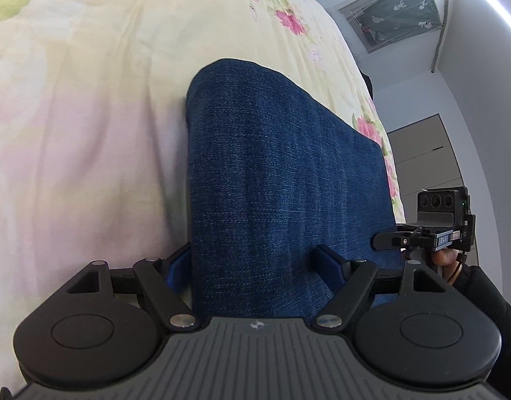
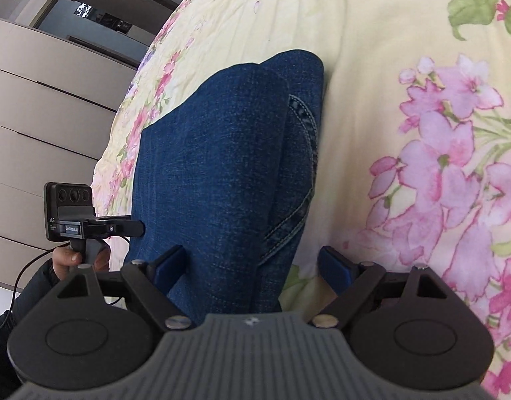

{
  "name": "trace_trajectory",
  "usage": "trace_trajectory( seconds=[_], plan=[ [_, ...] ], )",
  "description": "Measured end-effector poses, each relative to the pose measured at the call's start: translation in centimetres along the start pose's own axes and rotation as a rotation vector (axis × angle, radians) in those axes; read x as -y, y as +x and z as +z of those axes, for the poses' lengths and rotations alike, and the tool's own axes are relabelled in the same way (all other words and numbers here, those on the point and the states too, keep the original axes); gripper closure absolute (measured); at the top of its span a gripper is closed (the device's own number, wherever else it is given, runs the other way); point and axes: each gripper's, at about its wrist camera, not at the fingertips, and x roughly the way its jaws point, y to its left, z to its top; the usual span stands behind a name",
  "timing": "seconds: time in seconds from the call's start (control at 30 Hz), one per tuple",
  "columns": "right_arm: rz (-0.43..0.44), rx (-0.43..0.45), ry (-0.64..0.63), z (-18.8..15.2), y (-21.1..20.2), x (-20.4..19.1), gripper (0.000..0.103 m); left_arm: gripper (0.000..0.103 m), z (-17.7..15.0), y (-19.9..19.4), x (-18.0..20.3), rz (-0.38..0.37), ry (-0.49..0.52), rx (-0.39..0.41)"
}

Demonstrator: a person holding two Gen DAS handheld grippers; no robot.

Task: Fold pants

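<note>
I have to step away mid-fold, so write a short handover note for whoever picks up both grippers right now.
Left gripper: open, empty, jaws straddling the near left edge of the folded jeans.
Right gripper: open, empty, jaws over the near right edge, where stitched seams show.
Jeans: lying on the floral bedsheet, already folded into a narrow stack; top layer flat and smooth.
Done: at least one fold, judging by the layers.
Left: probably close both grippers on the near end and fold it toward the far end; whether that is needed I cannot tell.

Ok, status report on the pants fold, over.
Left gripper open, straddling near end of jeans. Right gripper open, at the same end. Jeans folded, lying on floral bedspread. Nothing in the way.
</note>
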Motion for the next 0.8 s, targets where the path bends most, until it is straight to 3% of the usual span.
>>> trace_trajectory(
  seconds=[0.17,0.3,0.33,0.5,0.57,0.67,0.8],
  plan=[
    [0.014,-0.007,-0.039,0.0,1.5,-1.1,0.019,0.011,-0.1,0.8,0.3,-0.022,-0.009,0.000],
    [0.014,0.003,-0.092,-0.4,2.2,-2.7,0.022,0.008,-0.6,1.2,1.4,0.018,0.038,0.012],
    [0.031,-0.003,-0.078,-0.5,2.4,-2.8,0.036,0.011,-0.7,1.1,1.5,0.023,0.042,0.017],
    [0.031,0.040,-0.062,-1.1,1.9,-3.7,0.053,0.039,-1.1,-0.6,2.2,-0.001,0.048,0.045],
    [0.027,0.055,-0.065,-1.3,1.5,-4.8,0.062,0.044,-1.2,-1.5,2.9,-0.007,0.062,0.050],
    [0.021,0.056,-0.094,-2.0,0.8,-6.9,0.069,0.050,-1.9,-2.7,3.8,-0.004,0.090,0.044],
    [0.022,0.039,-0.110,-3.3,-0.2,-9.7,0.070,0.051,-3.4,-4.4,5.2,-0.026,0.117,0.049]
  ],
)
